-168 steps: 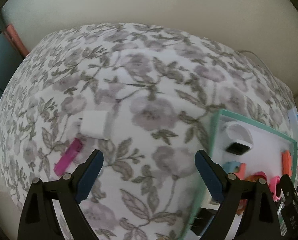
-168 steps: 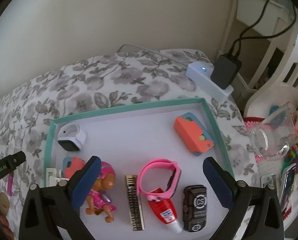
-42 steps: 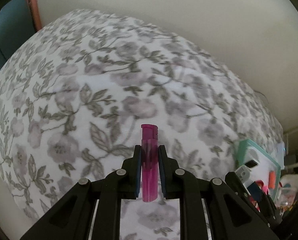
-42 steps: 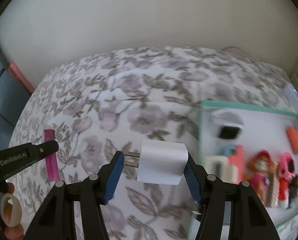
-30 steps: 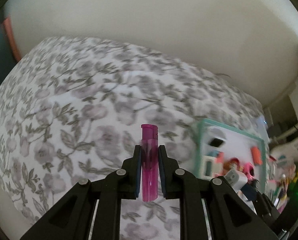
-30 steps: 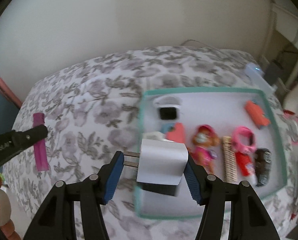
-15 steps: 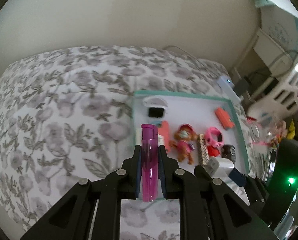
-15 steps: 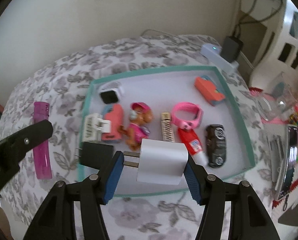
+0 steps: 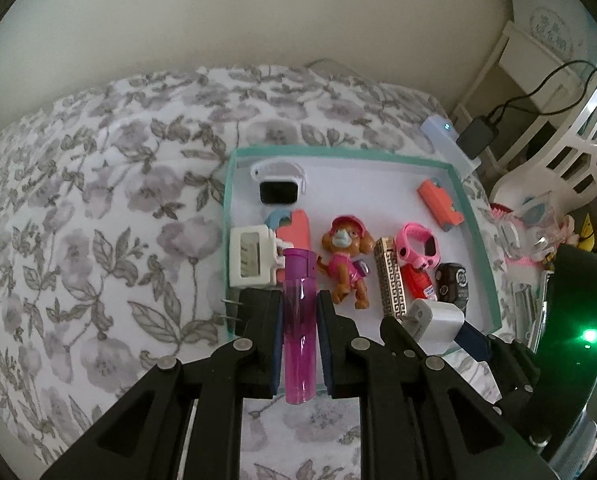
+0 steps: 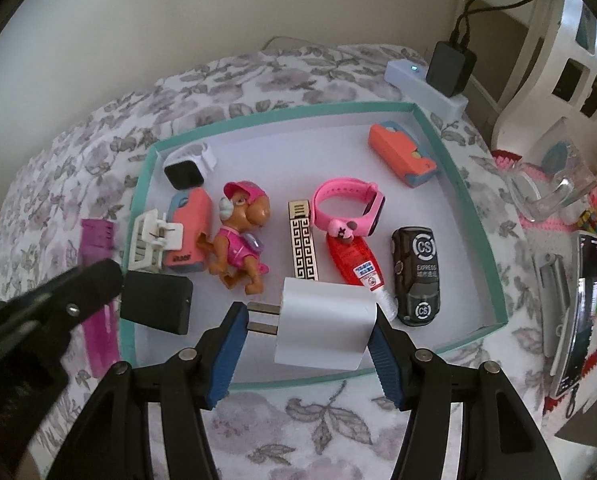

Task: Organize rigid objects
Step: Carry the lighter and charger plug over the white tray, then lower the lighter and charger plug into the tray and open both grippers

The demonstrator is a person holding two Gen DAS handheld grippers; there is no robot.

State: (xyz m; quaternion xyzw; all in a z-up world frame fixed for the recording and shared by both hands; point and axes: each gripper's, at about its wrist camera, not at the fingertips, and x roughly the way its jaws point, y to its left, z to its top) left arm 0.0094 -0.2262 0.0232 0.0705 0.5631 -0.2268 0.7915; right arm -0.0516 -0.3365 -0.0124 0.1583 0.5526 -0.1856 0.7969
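My left gripper is shut on a translucent magenta lighter, held upright above the near left corner of the teal-rimmed tray. My right gripper is shut on a white plug charger, prongs to the left, over the tray's near edge. In the tray lie a white smartwatch, a coral case, a dog figure, a gold patterned lighter, a pink watch, a red tube, a black toy car, a black adapter and a white clip.
The tray rests on a grey floral cover. Behind its far right corner stands a white power strip with a black plug. To the right are a glass jar, a phone and white furniture.
Both grippers have swung right from the bare floral cover to above the tray, each keeping its object. The tray's contents now fill both views.
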